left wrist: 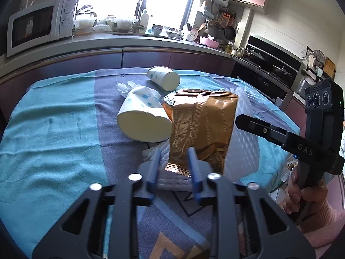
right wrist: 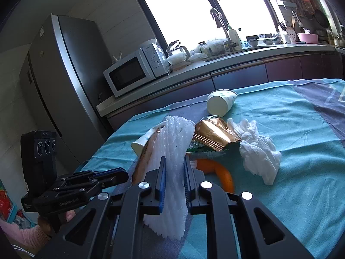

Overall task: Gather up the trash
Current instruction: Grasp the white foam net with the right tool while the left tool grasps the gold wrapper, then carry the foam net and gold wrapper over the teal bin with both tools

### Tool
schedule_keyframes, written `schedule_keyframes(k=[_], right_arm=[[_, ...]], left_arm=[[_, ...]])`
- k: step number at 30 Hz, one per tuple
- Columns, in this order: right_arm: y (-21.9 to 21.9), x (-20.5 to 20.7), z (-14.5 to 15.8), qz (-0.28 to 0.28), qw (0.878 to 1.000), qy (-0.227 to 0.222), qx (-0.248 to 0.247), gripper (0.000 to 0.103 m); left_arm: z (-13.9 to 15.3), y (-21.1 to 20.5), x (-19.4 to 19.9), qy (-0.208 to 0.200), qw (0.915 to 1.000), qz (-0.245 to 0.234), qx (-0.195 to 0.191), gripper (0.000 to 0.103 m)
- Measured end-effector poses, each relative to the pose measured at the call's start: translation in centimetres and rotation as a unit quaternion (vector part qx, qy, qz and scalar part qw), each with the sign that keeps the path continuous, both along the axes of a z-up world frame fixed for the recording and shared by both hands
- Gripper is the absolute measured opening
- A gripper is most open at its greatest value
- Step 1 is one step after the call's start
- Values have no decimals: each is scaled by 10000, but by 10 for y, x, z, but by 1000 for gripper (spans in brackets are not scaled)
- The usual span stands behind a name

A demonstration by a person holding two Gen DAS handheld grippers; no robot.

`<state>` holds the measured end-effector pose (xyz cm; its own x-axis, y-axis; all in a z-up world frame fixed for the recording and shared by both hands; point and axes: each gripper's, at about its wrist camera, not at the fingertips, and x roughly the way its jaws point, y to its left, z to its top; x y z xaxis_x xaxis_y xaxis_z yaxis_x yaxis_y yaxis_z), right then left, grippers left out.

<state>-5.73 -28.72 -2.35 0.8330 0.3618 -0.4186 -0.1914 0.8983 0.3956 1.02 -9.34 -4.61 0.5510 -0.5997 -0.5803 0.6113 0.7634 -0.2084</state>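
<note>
Two paper cups (left wrist: 143, 120) on sides, near cloth (left wrist: 54, 129) far edge.

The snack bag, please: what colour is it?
Shiny copper-gold snack bag; left wrist view shows it best.

home kitchen | microwave (left wrist: 36, 26), fridge (right wrist: 71, 69), stove (left wrist: 256, 57), sink tap (right wrist: 220, 21)

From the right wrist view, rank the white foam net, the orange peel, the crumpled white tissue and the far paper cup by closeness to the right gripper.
1. White foam net: pinched in the right gripper.
2. Orange peel: just right of the fingers.
3. Crumpled white tissue: farther right.
4. Paper cup: lying on its side, far edge of the cloth.
</note>
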Motion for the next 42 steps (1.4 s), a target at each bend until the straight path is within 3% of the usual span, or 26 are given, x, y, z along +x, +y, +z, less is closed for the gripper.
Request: schedule_keyframes(k=[1,7,9,14,16,22,30,35,42], right_arm=[[2,1,1,41,10000,-21,5,14],[15,5,1,214,9997,-25,-79,14],[18,6,1,259,9996,-31,-115,14],[23,10,-2,328,9993,37,-178,14],[24,12,-2,337,9992,42,-187,14],[31,12,8,431,9988,-97,-195,13],[69,28,24,1009,9946,-219,-138,13],[116,52,35,1551,9875,-244,-159,13],[209,93,40,2470,9684,-128,-314,13]], left_arm=[[3,1,-5,-118,9999,-20,23,54],[6,-3,-20,-319,9989,-309,155,62],[2,-4,-17,-204,9992,-299,167,58],[-7,1,-6,160,9996,-235,51,19],[-9,6,-4,213,9995,-211,-29,11],[0,34,-9,87,9997,65,-222,9],[26,101,-29,-215,9966,762,-237,8],[35,162,-33,-259,9874,1551,-162,8],[30,261,-30,-48,9594,2819,-14,8]])
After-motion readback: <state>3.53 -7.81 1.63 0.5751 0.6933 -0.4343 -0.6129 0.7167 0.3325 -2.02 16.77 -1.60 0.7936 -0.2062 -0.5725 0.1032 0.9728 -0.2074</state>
